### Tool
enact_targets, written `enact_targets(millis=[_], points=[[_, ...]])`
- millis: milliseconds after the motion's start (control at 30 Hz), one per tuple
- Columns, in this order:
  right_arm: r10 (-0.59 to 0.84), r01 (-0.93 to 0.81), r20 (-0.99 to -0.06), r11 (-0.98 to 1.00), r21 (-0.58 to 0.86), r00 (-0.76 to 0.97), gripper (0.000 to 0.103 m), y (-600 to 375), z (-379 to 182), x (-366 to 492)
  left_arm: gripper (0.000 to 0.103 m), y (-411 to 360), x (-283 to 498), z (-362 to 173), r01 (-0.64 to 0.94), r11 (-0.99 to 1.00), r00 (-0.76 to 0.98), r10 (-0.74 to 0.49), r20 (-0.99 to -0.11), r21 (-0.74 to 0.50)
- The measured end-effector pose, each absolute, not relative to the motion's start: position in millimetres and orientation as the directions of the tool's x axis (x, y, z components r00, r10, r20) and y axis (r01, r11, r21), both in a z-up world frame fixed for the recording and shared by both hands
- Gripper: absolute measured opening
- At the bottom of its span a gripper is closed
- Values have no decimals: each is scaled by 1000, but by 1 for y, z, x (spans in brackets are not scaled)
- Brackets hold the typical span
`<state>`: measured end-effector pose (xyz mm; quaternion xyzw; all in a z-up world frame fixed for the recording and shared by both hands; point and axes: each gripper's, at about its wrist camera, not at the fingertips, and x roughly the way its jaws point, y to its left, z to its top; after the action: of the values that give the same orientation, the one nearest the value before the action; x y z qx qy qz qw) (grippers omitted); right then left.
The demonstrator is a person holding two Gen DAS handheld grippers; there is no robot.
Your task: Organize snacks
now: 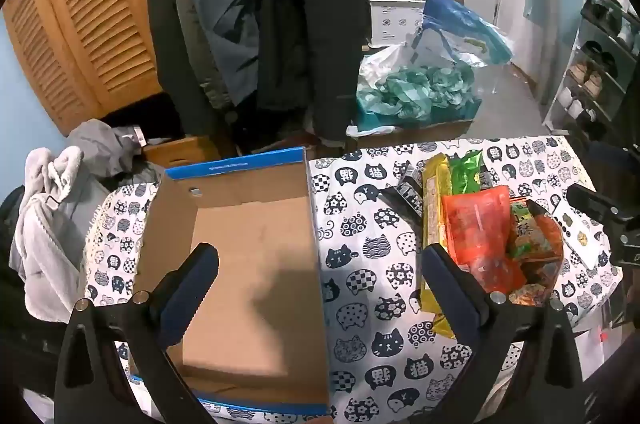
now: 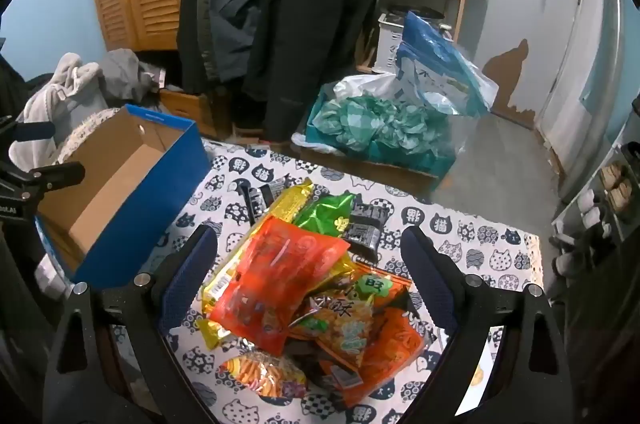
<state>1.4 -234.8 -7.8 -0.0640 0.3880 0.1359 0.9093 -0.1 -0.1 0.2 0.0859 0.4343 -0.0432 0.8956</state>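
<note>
Left gripper (image 1: pixel 320 264): black frame, dark blue padded fingers, jaws spread wide and holding nothing; one finger hangs over the box, the other over the near edge of the snack pile.

Right gripper (image 2: pixel 310 256): same make, jaws spread wide and holding nothing, poised above the snack pile with a finger to either side of it.

Open cardboard box with blue outer walls and brown interior (image 1: pixel 248 248), one: stands on the table to the left of the snacks, apart from them, nothing visible inside.

Snack pile, one heap on the table, packets overlapping:
- translucent red-orange pouch (image 2: pixel 280 272), one, lying on top;
- long yellow-gold foil packet (image 2: pixel 288 204), one, partly under the red pouch;
- shiny green foil packet (image 2: pixel 328 216), one;
- black-and-white patterned packets (image 2: pixel 366 228), at least two, at the far side;
- orange printed bags (image 2: pixel 384 344), at least two, nearest the camera;
- clear bag of orange sticks (image 2: pixel 264 376), one.

White tablecloth printed with navy cat faces (image 1: pixel 368 252), one, covering the table.

View differences: the left wrist view shows the box floor from above; the right wrist view shows its blue side wall, and the stick bag, which cannot be made out clearly in the left wrist view.
</note>
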Motion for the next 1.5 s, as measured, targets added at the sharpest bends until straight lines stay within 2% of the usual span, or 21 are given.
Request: enact_targets(millis=[700, 1500], points=[[203, -298, -721, 954, -6, 663, 91, -233, -7, 0, 102, 6, -1, 4, 157, 985, 628, -46, -777, 70], [201, -299, -722, 954, -8, 662, 91, -234, -7, -1, 102, 0, -6, -1, 168, 983, 621, -43, -782, 79]])
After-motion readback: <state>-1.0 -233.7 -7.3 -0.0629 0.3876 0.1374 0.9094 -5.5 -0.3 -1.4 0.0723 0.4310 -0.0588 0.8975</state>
